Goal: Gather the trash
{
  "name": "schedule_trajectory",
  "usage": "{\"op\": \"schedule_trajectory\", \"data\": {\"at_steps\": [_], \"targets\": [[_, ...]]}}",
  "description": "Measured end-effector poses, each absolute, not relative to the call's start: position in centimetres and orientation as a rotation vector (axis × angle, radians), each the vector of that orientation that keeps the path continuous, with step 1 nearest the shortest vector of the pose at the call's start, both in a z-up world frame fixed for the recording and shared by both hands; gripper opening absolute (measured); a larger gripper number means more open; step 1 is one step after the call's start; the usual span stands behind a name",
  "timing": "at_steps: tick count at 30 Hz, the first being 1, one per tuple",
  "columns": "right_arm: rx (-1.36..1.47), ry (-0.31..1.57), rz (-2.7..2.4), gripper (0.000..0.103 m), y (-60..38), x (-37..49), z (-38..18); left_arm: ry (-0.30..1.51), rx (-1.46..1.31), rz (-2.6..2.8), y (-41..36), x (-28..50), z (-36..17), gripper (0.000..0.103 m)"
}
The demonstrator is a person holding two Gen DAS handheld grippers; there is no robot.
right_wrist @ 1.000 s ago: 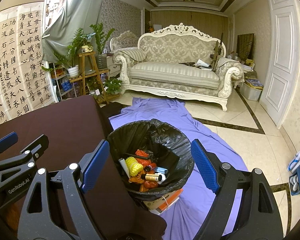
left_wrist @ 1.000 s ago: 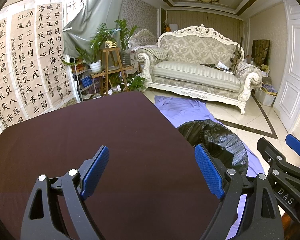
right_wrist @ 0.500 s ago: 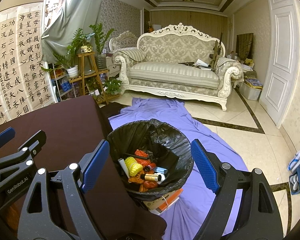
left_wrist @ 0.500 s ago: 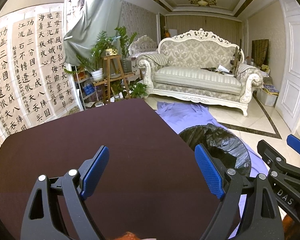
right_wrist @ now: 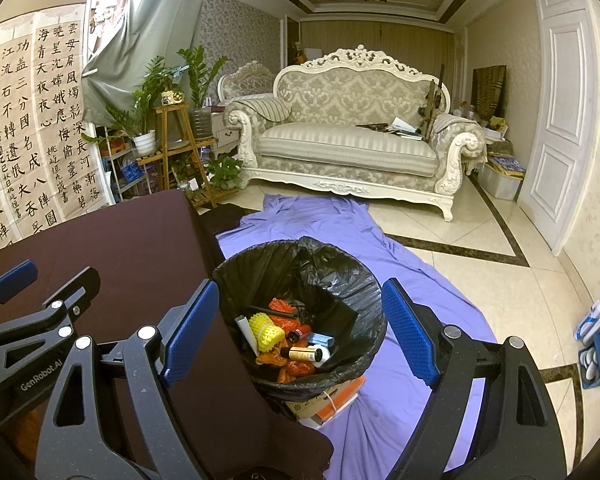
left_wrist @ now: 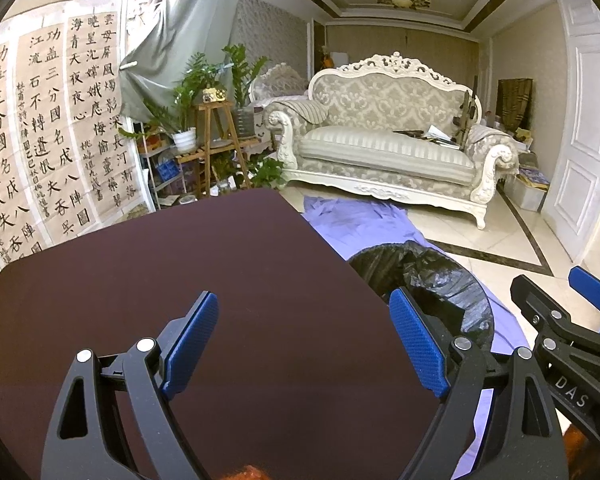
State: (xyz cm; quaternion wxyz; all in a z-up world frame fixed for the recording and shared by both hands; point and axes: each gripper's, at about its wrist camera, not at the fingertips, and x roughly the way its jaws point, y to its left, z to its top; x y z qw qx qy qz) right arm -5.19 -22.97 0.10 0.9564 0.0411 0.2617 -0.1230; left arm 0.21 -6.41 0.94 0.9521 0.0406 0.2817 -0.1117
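- Nothing of note has shifted since the earlier frames; both claws hang where they were.
- Trash (right_wrist: 290,338): bottles, yellow mesh and orange scraps, lying inside the bin.
- Bin (right_wrist: 356,280): black-lined, on the floor beside the bench (left_wrist: 180,280), on a purple sheet (right_wrist: 400,240).
- Left claw (left_wrist: 304,344): wide apart, empty, over bare bench.
- Right claw (right_wrist: 300,328): wide apart, empty, above the bin.
- Judgement: collection looks complete.
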Motion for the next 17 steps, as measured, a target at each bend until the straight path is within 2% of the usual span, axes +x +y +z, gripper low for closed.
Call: {"op": "schedule_trajectory", "data": {"at_steps": [9, 15, 17], "targets": [[0.078, 0.543, -0.237, 0.081, -22.8, -5.0, 0.0, 0.542, 0.095, -0.211, -6.5, 0.2, 0.7, 0.085], [0.051, 0.579, -0.159, 0.082, -20.3, -3.0, -0.5, 0.621, 0.069, -0.131, -3.2, 2.2, -0.8, 0.085], [0.044, 0.595, -0.115, 0.086, -18.7, -1.8, -0.7, 0.640, 0.058, -0.084, -1.4, 3.1, -1.3, 0.085]]}}
